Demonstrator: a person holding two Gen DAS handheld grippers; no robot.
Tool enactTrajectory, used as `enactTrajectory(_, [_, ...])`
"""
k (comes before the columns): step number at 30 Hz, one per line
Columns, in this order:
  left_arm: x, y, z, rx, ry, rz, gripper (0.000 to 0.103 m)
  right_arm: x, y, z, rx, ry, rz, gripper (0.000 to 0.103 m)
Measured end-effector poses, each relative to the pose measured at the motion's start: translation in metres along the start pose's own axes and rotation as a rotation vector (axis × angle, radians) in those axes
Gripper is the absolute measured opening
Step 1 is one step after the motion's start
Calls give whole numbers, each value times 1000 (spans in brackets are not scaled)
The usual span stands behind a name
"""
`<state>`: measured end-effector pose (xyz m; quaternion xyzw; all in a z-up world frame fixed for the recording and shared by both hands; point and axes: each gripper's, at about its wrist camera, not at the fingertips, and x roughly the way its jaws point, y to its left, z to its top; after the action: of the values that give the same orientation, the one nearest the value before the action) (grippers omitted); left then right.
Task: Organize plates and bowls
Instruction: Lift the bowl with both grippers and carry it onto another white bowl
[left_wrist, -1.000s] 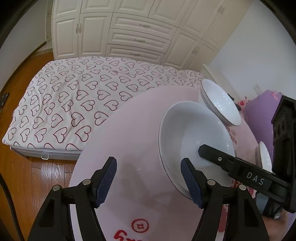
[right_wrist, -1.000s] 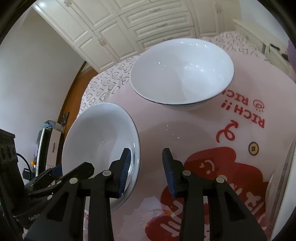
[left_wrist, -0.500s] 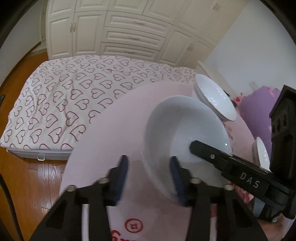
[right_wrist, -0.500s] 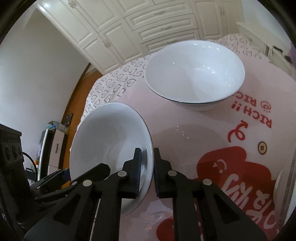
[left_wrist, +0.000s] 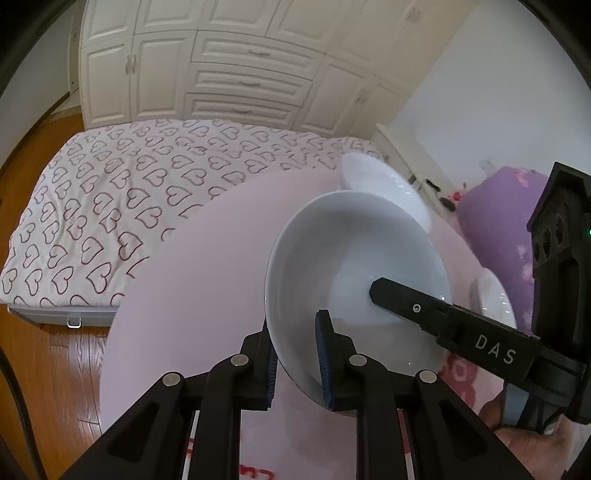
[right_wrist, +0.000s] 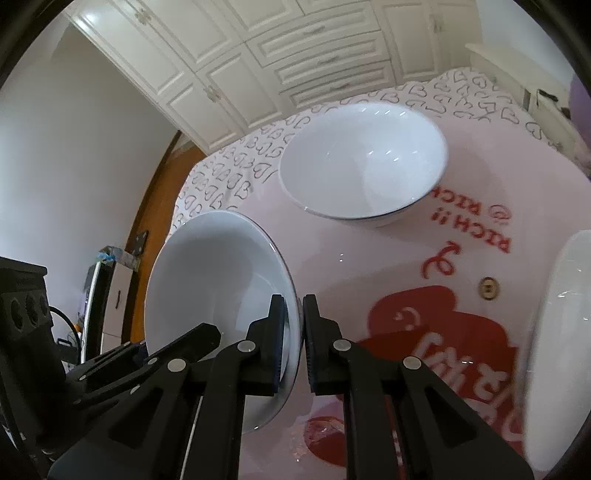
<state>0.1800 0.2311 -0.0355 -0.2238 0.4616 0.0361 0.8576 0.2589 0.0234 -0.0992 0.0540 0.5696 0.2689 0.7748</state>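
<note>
Both claws grip one white bowl (left_wrist: 354, 273) by opposite sides of its rim. The left gripper (left_wrist: 297, 363) has just closed its blue-padded jaws across the near edge, one pad outside the wall and one inside; the right gripper (right_wrist: 293, 343) has likewise just pinched down on the far edge, its black finger reaching into the bowl in the left wrist view. The bowl hangs tilted over the round pink table (left_wrist: 207, 280), apparently lifted clear of the surface, though its underside is hidden.

Beyond it, a second, larger white bowl (right_wrist: 364, 162) sits upright on the table near red printed lettering (right_wrist: 476, 229), apart from the held one. A third white dish (right_wrist: 557, 332), plate or bowl, shows only as a curved edge at the right of the right wrist view.

Behind the table stand a bed with a heart-patterned cover (left_wrist: 122, 192) and a wall of white cabinets (left_wrist: 221, 70).

Judging by this, the sorting is at an early stage: no dishes appear stacked yet, one is in hand, and at least two more await grouping.
</note>
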Motion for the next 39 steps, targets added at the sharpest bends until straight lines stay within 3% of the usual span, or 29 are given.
enactTrajectory(18, [-20,-95,-3,150,-16,-136,15,-114,-55,11,49,-122,-104,11])
enactTrajectory(34, [31,-144,3,258,118,-117,15,-129,-126,-5,140,-72,-163,11])
enactTrajectory(39, [45,-161,7,280,109,-86,16,-124,-139,-8,160,-56,-169,10])
